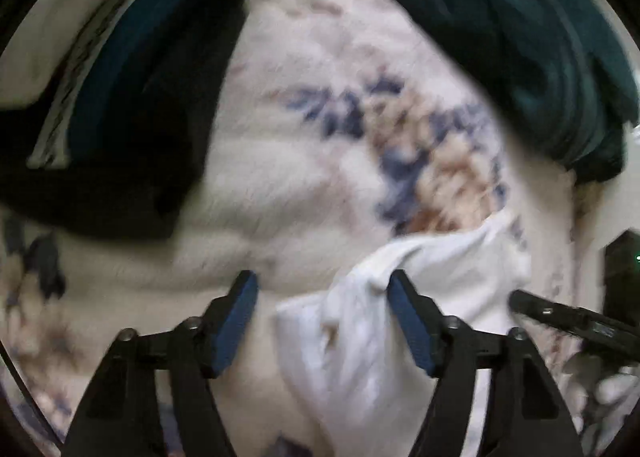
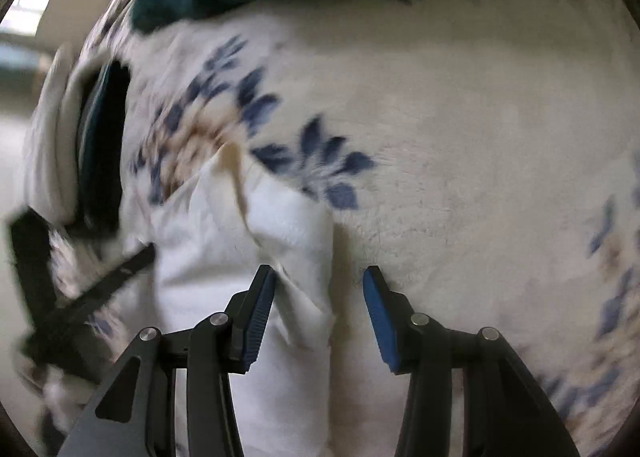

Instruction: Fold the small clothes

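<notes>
A small white garment [image 1: 360,357] lies crumpled on a fleece blanket. My left gripper [image 1: 322,277] points down over its left part, jaws wide apart. The right pad [image 1: 408,321] touches the cloth; the left pad stands over bare blanket. In the right wrist view the same white garment [image 2: 208,257] has a folded edge running between the fingers of my right gripper [image 2: 319,271]. The cloth rests against the left pad [image 2: 260,313], and a gap separates it from the right pad. Neither gripper pinches the garment.
The cream fleece blanket [image 1: 304,177] has blue and tan flowers. A dark teal garment [image 1: 500,17] lies at the far side. A stack of folded clothes [image 1: 132,97], black, blue and white, sits at the left. The left gripper's black body [image 2: 80,297] shows in the right wrist view.
</notes>
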The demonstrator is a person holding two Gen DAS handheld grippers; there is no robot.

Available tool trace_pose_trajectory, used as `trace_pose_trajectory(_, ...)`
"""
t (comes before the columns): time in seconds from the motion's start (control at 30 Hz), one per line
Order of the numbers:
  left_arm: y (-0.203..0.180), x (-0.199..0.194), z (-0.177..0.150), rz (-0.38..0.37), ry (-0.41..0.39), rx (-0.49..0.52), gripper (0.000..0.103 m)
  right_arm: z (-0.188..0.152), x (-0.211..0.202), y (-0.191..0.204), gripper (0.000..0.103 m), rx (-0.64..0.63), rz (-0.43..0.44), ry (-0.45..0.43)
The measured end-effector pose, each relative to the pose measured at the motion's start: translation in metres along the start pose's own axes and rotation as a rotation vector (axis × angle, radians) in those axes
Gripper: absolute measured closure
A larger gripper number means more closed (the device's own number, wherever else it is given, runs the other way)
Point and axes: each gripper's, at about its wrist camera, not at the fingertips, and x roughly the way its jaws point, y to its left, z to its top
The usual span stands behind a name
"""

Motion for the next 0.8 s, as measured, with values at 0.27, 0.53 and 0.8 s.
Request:
trace_pose_trajectory(0.27, -0.025, 0.002, -0.006, -0.032, -0.038, 0.158, 0.098, 0.019, 0.017, -0.002, 0.066, 0.030, 0.178, -0.037)
trace_pose_trajectory(0.53, -0.058, -0.019, 0.002, -0.028, -0.143, 0.217, 0.098, 0.011, -0.024, 0.030, 0.094, -0.047, 0.230, -0.121)
trace_pose_trajectory(0.8, -0.074, -0.079, -0.012, -0.095, -0.265, 0.219, 0.098, -0.021, -0.078, 0.055, 0.094, -0.195, 0.273, -0.179)
